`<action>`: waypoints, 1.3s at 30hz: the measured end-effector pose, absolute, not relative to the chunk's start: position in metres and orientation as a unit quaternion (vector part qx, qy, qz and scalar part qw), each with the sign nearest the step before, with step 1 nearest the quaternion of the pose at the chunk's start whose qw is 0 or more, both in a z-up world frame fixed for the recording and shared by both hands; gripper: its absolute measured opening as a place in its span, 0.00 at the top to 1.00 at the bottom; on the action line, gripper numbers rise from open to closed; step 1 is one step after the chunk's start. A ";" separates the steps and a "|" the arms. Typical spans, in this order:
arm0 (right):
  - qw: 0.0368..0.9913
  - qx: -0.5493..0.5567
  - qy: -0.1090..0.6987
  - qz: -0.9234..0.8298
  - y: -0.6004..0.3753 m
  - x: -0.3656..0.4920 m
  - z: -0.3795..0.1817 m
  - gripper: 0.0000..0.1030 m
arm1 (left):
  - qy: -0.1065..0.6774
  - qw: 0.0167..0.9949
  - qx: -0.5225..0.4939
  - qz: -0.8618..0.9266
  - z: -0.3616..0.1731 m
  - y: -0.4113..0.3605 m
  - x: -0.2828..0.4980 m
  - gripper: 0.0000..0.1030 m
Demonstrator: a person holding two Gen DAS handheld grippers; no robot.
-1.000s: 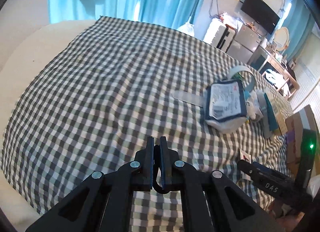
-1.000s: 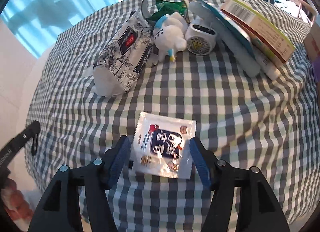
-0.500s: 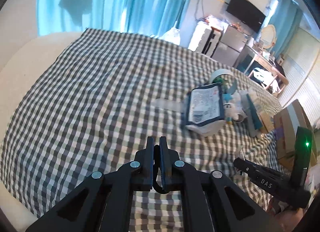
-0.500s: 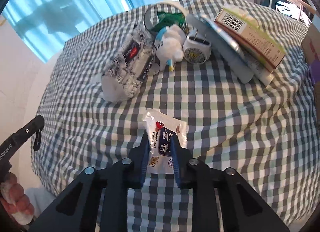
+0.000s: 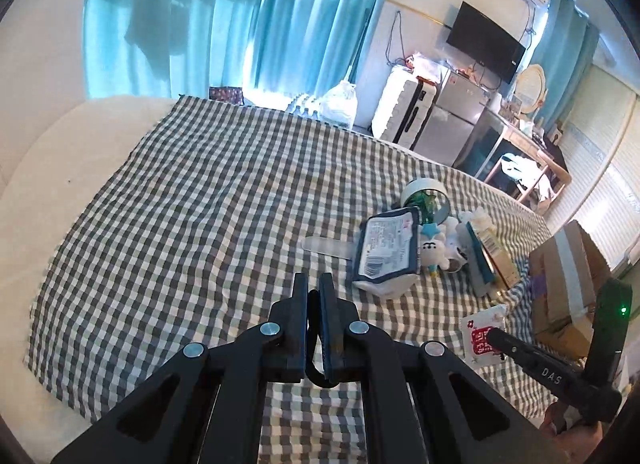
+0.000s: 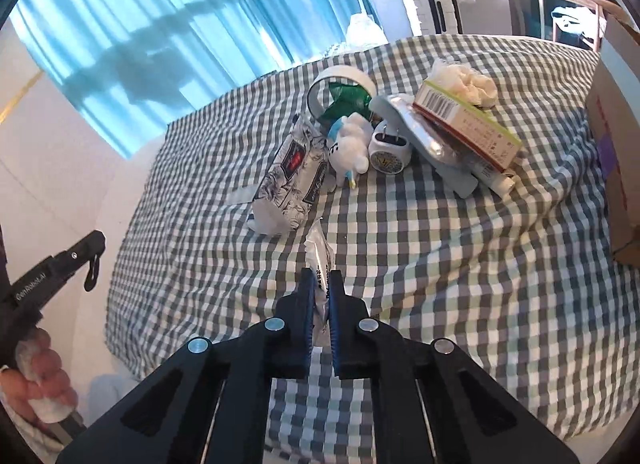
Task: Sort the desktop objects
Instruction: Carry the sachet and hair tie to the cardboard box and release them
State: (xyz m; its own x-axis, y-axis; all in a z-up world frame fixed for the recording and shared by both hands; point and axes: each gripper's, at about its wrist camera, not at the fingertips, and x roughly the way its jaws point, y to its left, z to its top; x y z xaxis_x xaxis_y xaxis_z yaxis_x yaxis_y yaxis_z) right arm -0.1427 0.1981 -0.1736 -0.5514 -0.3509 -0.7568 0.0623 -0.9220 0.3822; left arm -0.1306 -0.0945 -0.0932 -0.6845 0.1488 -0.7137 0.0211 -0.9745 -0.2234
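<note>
Bright daylight through blue curtains [image 5: 224, 24], soft shadows, sharp focus — heavy fisheye bending, dark corners

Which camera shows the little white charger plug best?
The right wrist view. The charger plug stands unobstructed there, prongs up, between the plush toy and the blue case. In the left wrist view it's mostly hidden behind the plush toy.

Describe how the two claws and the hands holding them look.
Both are black plastic with triangular cut-outs and silver round bolts. The left claw has black finger pads and a thin black loop between them; the right claw has blue ribbed pads. White lettering marks each handle, and a green light glows on the right one. The left hand is bare.
</note>
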 end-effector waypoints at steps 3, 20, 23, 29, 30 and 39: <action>0.119 0.445 -0.166 -0.872 0.210 -0.133 -0.157 0.94 | -0.096 0.042 -0.393 0.914 -0.086 -0.085 -0.124 0.95; 0.094 0.343 -0.147 -0.923 0.270 -0.066 -0.017 0.94 | -0.017 0.151 -0.335 0.930 0.013 0.055 -0.096 0.95; 0.073 0.323 -0.128 -0.935 0.291 -0.056 0.006 0.94 | -0.003 0.181 -0.324 0.928 0.027 0.091 -0.095 0.95; 0.032 0.299 -0.121 -0.946 0.347 -0.042 0.035 0.94 | 0.010 0.255 -0.317 0.913 0.047 0.179 -0.099 0.95; 0.022 0.297 -0.120 -0.947 0.360 -0.041 0.038 0.94 | 0.011 0.269 -0.317 0.909 0.050 0.197 -0.101 0.95; -0.061 0.304 -0.136 -0.941 0.462 -0.041 0.034 0.94 | 0.018 0.344 -0.344 0.873 0.045 0.307 -0.118 0.95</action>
State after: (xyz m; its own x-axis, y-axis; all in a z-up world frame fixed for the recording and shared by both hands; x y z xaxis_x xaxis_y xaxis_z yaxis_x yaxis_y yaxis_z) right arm -0.0410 0.4618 0.0342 -0.8075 0.0332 -0.5889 -0.1981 -0.9557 0.2177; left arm -0.1181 0.3068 0.0446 -0.5262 0.5889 -0.6134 -0.6135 -0.7625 -0.2057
